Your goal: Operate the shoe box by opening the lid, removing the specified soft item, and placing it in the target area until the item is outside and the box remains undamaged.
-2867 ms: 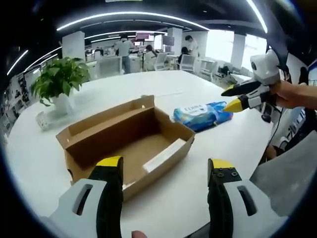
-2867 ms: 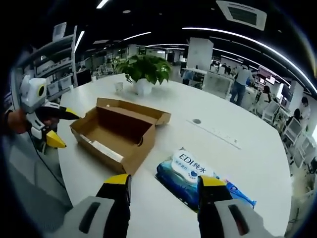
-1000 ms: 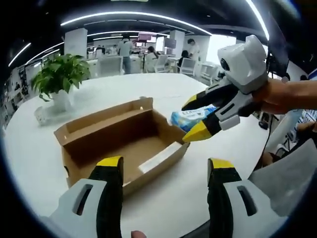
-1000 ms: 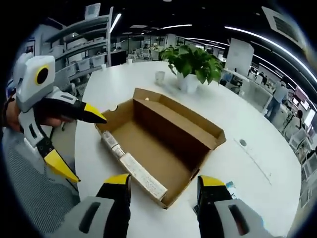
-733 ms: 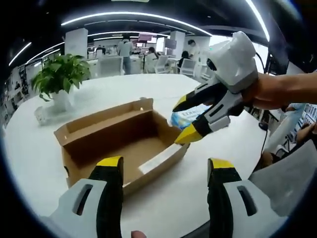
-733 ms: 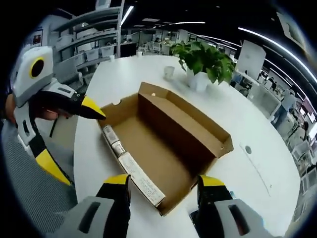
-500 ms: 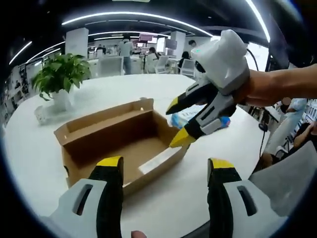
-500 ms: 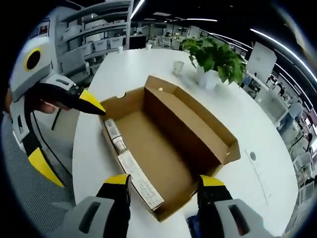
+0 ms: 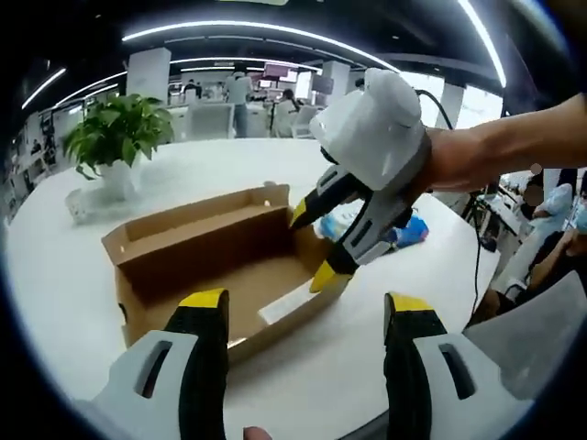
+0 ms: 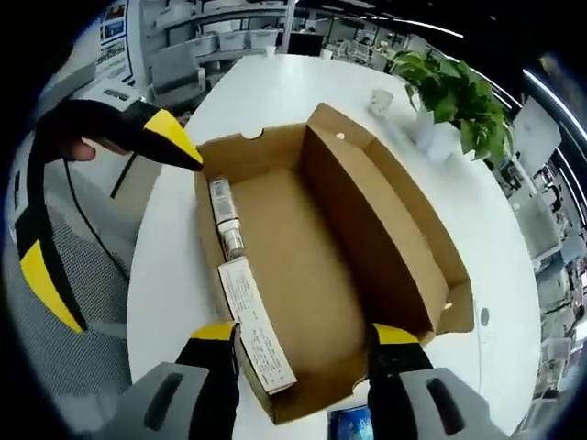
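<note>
A brown cardboard shoe box [image 9: 206, 261] stands open on the white table [image 9: 55, 275]. In the right gripper view the box [image 10: 312, 247] is seen from above, its floor bare, with white label strips [image 10: 252, 335] along one long wall. A blue wipes pack [image 9: 408, 229] lies past the box's right end, partly hidden, and its edge [image 10: 353, 423] peeks out between my right jaws. My right gripper [image 10: 305, 337] hangs open above the box's end; in the left gripper view the right gripper [image 9: 310, 244] straddles that end wall. My left gripper [image 9: 305, 307] is open near the box's long side, and the left gripper [image 10: 112, 213] also appears beside the far end.
A potted plant [image 9: 115, 137] stands at the table's far left, and the same plant [image 10: 459, 101] has a small white cup [image 10: 381, 99] beside it. A person's forearm [image 9: 514, 151] reaches in from the right. Office desks and people are in the background.
My right gripper has moved from beside the wipes pack over to the box's end, still open, and now looks down into the box. The left gripper has stayed in place.
</note>
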A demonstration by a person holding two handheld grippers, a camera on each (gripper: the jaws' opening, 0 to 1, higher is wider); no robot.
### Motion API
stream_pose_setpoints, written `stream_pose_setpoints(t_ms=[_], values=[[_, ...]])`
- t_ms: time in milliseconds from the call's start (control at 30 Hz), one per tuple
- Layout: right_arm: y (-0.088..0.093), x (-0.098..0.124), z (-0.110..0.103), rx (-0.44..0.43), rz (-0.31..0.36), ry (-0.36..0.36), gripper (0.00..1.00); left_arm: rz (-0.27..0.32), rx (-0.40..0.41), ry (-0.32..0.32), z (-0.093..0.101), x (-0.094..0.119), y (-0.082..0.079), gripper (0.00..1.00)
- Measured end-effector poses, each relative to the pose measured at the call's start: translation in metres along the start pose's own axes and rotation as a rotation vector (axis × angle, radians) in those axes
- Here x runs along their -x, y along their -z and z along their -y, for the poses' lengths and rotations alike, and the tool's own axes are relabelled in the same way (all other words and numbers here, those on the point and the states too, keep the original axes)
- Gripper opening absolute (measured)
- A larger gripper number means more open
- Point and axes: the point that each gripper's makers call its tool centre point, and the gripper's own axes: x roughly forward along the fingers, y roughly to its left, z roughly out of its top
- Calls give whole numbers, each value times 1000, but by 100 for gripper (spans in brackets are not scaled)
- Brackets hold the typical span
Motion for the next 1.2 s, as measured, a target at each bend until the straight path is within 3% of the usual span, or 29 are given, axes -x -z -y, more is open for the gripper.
stream_pose_setpoints(t_ms=[300,433,533,667,967,1033,1100,1200], values=[[-2,-12,1,33,-34,-70,57,8,19,-5,-3,0,-1,67],[-3,-19,-7,56,-43,-119,52,9,24,-5,-3,-1,-1,67],[1,-24,-6,90,-74,-116,50,9,25,-5,-3,-2,-1,67],[-4,-23,-2,108,-67,-107,55,1,23,-2,-2,-2,1,67],[-5,-22,5,164,-74,-80,51,-6,2,4,1,-2,2,67],[-5,-23,0,167,-73,-107,50,-6,4,4,1,-2,2,67],[-2,-23,-13,161,-82,-180,48,-5,5,3,1,-2,2,67],[-2,-24,-10,142,-90,-178,45,-11,2,7,2,-3,3,67]])
